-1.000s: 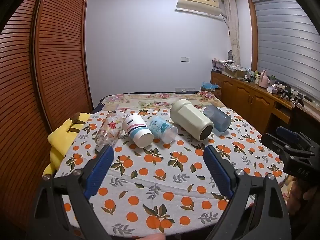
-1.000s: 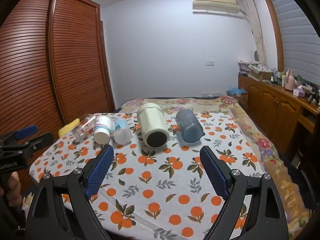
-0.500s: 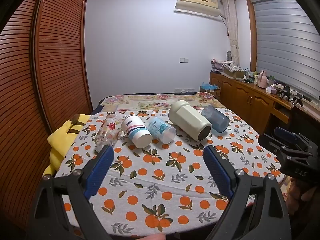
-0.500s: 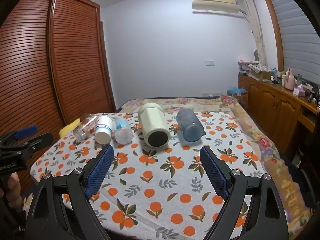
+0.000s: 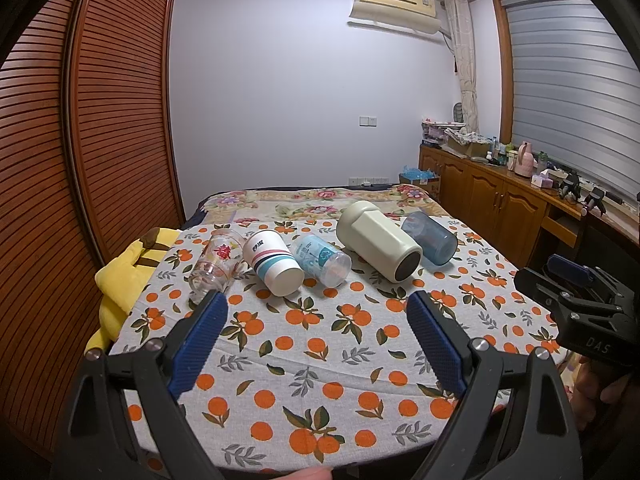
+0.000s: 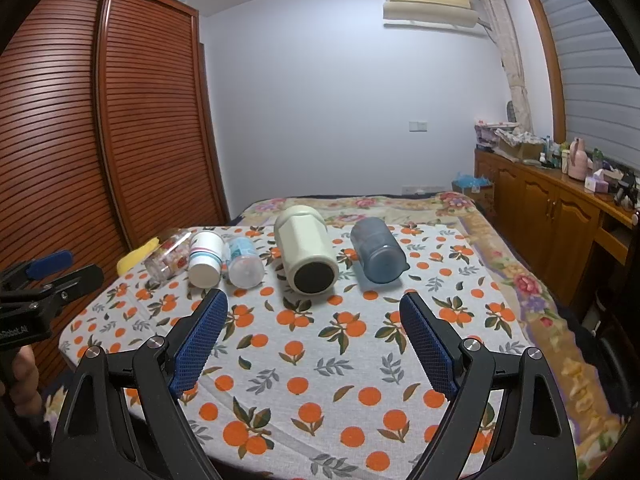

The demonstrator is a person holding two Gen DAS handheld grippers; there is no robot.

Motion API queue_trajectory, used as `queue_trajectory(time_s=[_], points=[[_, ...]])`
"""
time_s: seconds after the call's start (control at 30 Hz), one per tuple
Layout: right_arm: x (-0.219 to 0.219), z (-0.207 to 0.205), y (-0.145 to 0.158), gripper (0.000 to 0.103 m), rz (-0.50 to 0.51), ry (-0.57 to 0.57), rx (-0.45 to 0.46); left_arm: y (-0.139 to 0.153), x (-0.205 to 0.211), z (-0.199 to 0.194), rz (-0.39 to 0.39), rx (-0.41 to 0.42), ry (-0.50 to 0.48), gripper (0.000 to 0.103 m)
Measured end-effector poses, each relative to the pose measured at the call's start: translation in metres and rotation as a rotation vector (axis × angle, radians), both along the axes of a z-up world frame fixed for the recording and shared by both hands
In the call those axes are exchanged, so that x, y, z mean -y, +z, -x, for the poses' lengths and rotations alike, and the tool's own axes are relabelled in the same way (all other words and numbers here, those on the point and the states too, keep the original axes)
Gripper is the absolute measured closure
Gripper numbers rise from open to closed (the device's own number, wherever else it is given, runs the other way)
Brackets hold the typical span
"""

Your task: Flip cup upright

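Observation:
Several cups lie on their sides in a row on the orange-print tablecloth (image 5: 312, 344): a clear flowered glass (image 5: 216, 258), a white striped cup (image 5: 274, 262), a clear blue-print cup (image 5: 322, 260), a big cream cup (image 5: 378, 246) and a blue-grey cup (image 5: 430, 236). In the right wrist view they are the glass (image 6: 168, 256), striped cup (image 6: 206, 258), blue-print cup (image 6: 244, 262), cream cup (image 6: 306, 250) and blue-grey cup (image 6: 378, 250). My left gripper (image 5: 316, 320) is open and empty, short of the row. My right gripper (image 6: 312, 318) is open and empty, short of the cream cup.
A yellow plush (image 5: 120, 276) lies at the table's left edge by the slatted wardrobe (image 5: 80, 140). A flowered bed (image 5: 320, 200) is behind the table. A wooden cabinet (image 5: 500, 200) with clutter runs along the right wall.
Both grippers have drawn back and risen slightly; the cups sit a little farther off in both views. No cup has moved.

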State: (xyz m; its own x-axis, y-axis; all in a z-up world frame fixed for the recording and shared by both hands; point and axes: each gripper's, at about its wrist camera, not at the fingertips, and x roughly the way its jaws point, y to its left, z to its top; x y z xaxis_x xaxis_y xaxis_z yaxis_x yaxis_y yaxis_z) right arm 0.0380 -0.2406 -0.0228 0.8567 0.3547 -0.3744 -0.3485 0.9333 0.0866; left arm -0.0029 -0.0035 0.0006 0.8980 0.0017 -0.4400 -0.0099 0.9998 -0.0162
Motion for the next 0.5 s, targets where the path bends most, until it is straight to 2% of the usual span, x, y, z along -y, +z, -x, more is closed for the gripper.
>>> queue_trajectory(time_s=[0.5], points=[[-0.0006,-0.0002,-0.0006,0.013,-0.003,-0.002,-0.004,-0.0003,-0.0002,0.0005,0.0,0.002,0.0,0.011]])
